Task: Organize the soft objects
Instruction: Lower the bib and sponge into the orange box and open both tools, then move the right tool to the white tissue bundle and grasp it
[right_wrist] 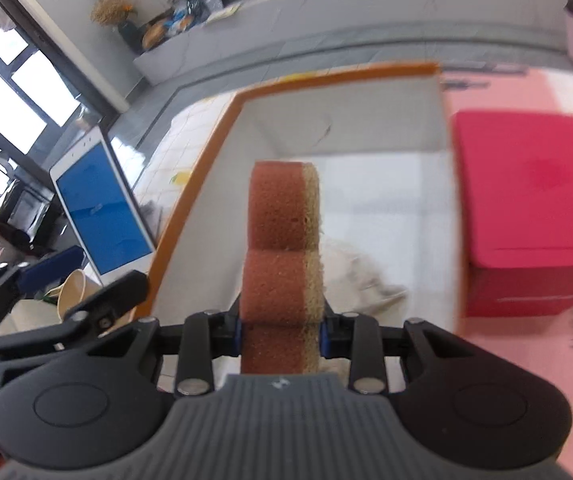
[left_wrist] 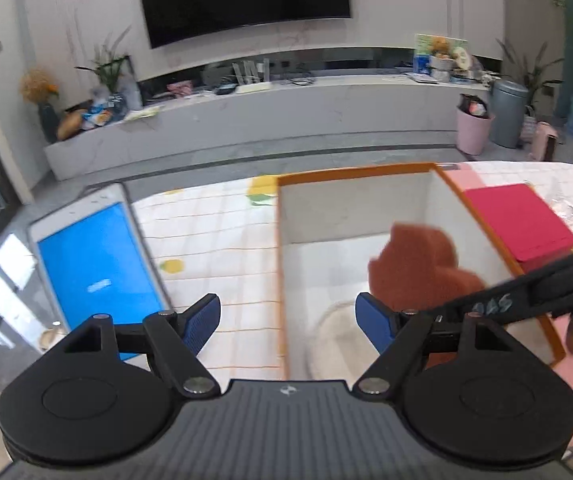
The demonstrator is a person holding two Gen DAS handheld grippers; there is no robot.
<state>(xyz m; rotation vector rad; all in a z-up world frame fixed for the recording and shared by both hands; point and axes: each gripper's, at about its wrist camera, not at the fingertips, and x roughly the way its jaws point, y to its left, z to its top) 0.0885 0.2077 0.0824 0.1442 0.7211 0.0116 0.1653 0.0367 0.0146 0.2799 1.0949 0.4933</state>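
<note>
My right gripper is shut on a brown sponge with a tan scouring side, held upright over the orange-rimmed white box. The same sponge shows blurred in the left wrist view, above the inside of the box. A pale cloth lies on the box floor; it also shows in the left wrist view. My left gripper is open and empty, its fingers straddling the box's left wall.
A red box stands right of the orange-rimmed box on the pink tablecloth. A phone with a blue screen stands at the left. Paper cups lie near the table's left edge.
</note>
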